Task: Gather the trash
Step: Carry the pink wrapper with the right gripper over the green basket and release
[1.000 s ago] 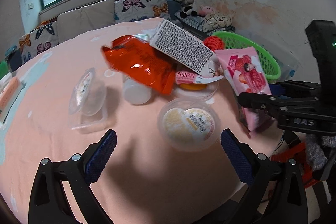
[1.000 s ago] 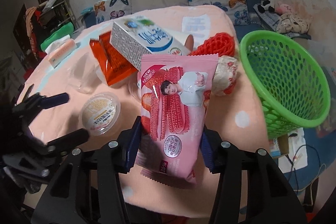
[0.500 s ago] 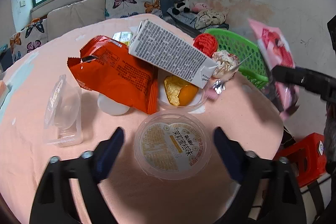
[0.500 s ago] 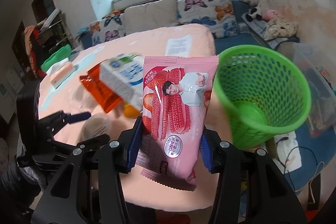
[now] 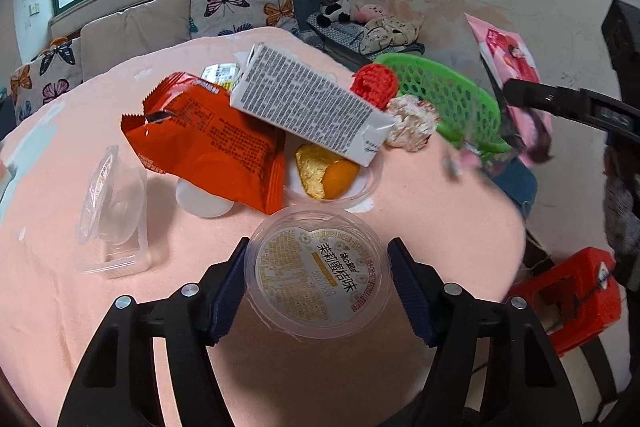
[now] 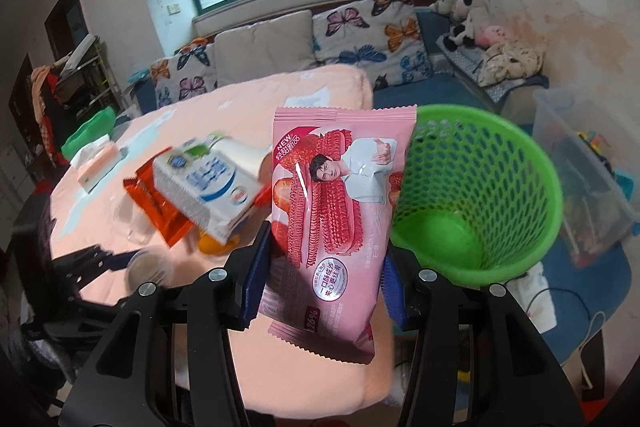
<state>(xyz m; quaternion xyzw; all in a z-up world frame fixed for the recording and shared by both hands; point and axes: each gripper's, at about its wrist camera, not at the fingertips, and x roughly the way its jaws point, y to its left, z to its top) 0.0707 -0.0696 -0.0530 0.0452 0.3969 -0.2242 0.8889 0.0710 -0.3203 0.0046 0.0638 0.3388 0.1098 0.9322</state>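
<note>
My right gripper [image 6: 324, 275] is shut on a pink snack bag [image 6: 336, 211] and holds it in the air just left of the green mesh basket [image 6: 480, 195]; the bag also shows in the left wrist view [image 5: 516, 83]. My left gripper [image 5: 318, 283] has its blue pads on both sides of a round plastic cup with a yellow printed lid [image 5: 318, 275] on the pink table [image 5: 80, 307]; they look closed against its rim. Behind it lie an orange snack bag [image 5: 208, 135], a milk carton [image 5: 308, 107] and a bowl with orange peel [image 5: 328, 175].
A clear plastic container [image 5: 112, 211] lies at the left. A red mesh ball [image 5: 374, 83] and a crumpled wrapper [image 5: 410, 123] sit by the basket [image 5: 448, 99]. A red stool [image 5: 572, 291] stands off the table's right edge. A sofa [image 6: 312, 39] is behind.
My left gripper moved forward and closed in around the lidded cup. My right gripper lifted the pink bag off the table and carried it toward the green basket.
</note>
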